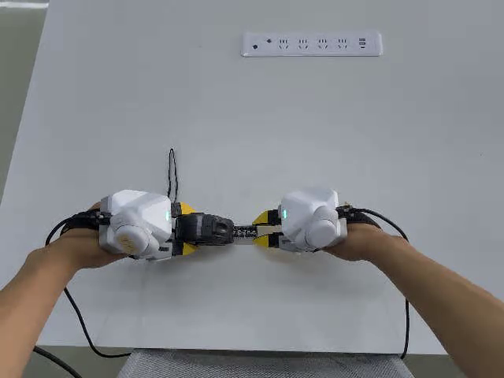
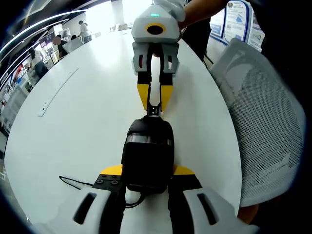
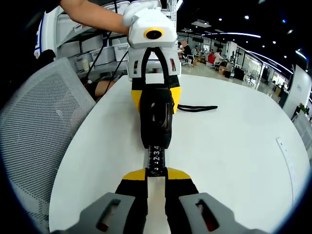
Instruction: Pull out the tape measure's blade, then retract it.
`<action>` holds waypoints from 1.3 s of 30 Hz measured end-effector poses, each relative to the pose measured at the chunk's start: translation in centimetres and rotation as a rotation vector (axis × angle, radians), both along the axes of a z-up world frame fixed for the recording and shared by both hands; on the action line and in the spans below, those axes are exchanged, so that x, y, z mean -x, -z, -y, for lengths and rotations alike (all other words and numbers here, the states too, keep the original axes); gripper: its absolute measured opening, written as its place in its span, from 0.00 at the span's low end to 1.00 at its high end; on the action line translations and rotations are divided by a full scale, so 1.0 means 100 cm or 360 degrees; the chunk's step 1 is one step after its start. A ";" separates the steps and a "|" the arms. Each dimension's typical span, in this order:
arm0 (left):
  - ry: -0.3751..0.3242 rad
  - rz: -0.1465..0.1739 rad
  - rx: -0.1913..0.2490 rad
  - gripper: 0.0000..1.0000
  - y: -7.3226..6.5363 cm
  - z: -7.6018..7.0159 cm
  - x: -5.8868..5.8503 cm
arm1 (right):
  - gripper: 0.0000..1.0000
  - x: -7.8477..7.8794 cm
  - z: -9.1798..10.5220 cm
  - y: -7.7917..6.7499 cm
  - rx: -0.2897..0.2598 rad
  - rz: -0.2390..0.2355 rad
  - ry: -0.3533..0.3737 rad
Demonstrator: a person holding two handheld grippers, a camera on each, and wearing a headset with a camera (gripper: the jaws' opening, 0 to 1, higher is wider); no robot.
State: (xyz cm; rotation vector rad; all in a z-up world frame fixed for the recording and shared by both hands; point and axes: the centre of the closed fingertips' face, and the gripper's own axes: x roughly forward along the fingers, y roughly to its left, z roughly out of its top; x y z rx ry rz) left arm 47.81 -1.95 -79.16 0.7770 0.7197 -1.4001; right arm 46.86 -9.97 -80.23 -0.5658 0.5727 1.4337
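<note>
Tape measure [image 1: 206,229]: black case, held just above the white table [image 1: 354,142] between the two grippers. The left gripper [image 1: 189,229] has its yellow-tipped jaws closed against both sides of the case; in the left gripper view the case [image 2: 147,156] sits between the jaw tips, outlet facing away. The right gripper [image 1: 262,229] has its jaws closed nearly together on the tip of the blade [image 1: 245,231]. A short length of blade is drawn out, spanning the gap between case and right gripper.

Markings: in the right gripper view the blade [image 3: 156,156] is black with white numerals; 2 and 3 can be read. Writing on the case [image 3: 156,117] is too small to read.

A black wrist strap [image 1: 172,169] trails from the case across the table. A white power strip [image 1: 312,43] lies at the far edge, well apart.
</note>
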 end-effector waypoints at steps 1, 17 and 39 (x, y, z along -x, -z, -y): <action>-0.0001 0.0000 0.0000 0.29 0.000 0.000 0.000 | 0.10 0.000 0.001 0.000 0.0001 0.0000 0.0000; 0.0002 0.0000 -0.0003 0.29 0.000 0.000 0.000 | 0.10 0.001 0.010 0.001 0.0010 -0.0010 0.0009; 0.0000 -0.0002 -0.0005 0.29 0.001 0.000 0.000 | 0.10 0.001 0.018 0.000 0.0009 -0.0025 0.0013</action>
